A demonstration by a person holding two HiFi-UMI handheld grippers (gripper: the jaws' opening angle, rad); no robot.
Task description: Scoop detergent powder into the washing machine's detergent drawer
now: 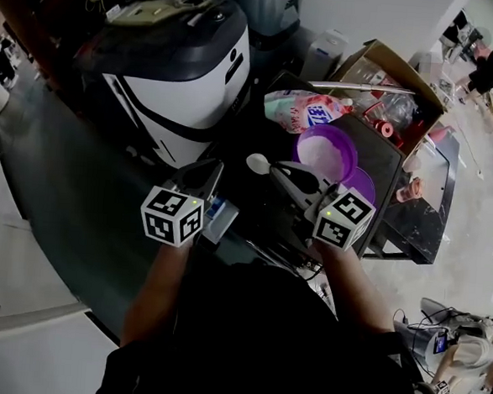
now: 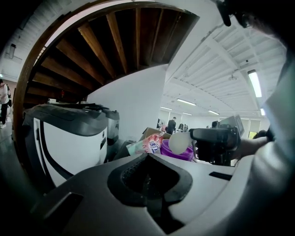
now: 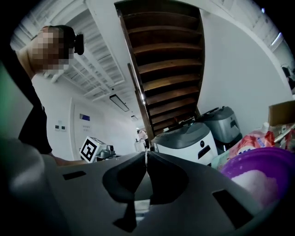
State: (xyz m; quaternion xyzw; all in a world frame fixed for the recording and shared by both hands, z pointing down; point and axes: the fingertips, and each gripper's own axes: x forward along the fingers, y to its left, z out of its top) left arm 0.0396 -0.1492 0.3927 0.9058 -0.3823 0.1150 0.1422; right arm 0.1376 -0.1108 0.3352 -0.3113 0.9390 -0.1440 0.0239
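The left gripper [image 1: 199,176] hangs below the machine [image 1: 187,78], jaws together on nothing. The spoon [image 1: 257,161] looks light, stiff and smooth, best pinched firmly on its thin handle. The right gripper [image 1: 286,174] has it so, jaws clamped, scoop end forward, just beside the bowl [image 1: 351,149] of loose powder [image 1: 323,157].

A white spoon [image 1: 258,162] sticks out level just beside the purple bowl [image 1: 301,147] of white powder [image 1: 325,159].
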